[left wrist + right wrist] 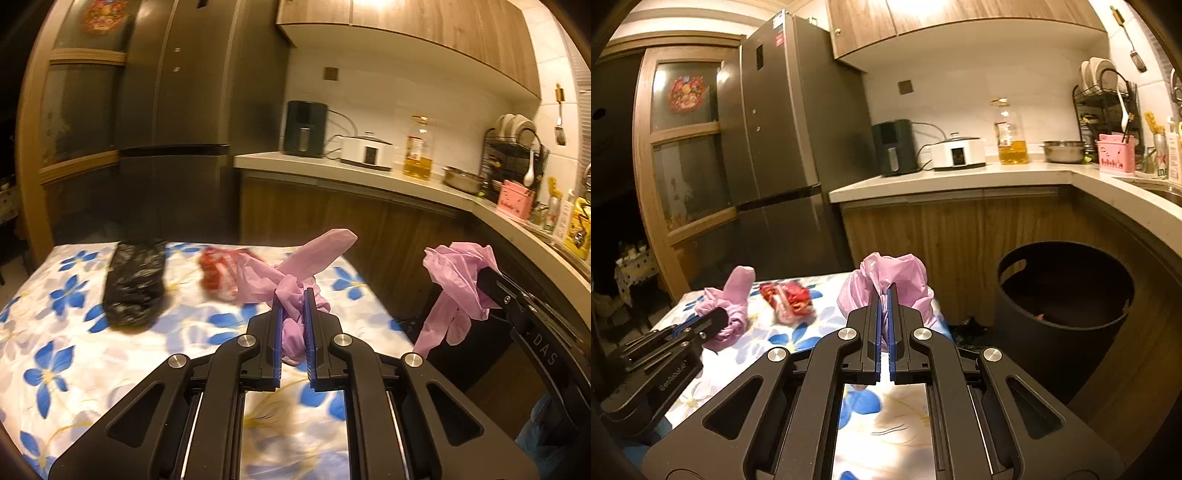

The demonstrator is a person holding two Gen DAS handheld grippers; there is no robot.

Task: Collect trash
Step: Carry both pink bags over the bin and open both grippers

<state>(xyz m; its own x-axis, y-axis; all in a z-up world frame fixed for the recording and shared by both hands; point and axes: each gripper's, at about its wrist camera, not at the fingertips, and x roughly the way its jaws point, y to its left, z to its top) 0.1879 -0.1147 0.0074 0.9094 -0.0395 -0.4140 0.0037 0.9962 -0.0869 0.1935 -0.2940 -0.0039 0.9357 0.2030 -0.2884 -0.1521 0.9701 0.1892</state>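
My left gripper [293, 297] is shut on a crumpled pink plastic glove [325, 251], held just above the flowered tablecloth [55, 332]. One lobe of the glove sticks up to the right. My right gripper [884, 291] is shut on a second pink glove [886, 269], which bulges above its blue pads. In the left wrist view that glove [454, 273] hangs off the right gripper [487, 284] past the table's right edge. On the table lie a red wrapper [218, 273] and a black plastic bag [135, 284]. A round black bin [1063, 295] stands open on the floor to the right.
A kitchen counter [960, 177] runs behind and wraps around to the right, carrying an air fryer, a white cooker, an oil bottle [1012, 136] and a dish rack. A tall grey fridge [783, 147] stands behind the table. Dark plastic lies on the floor by the bin.
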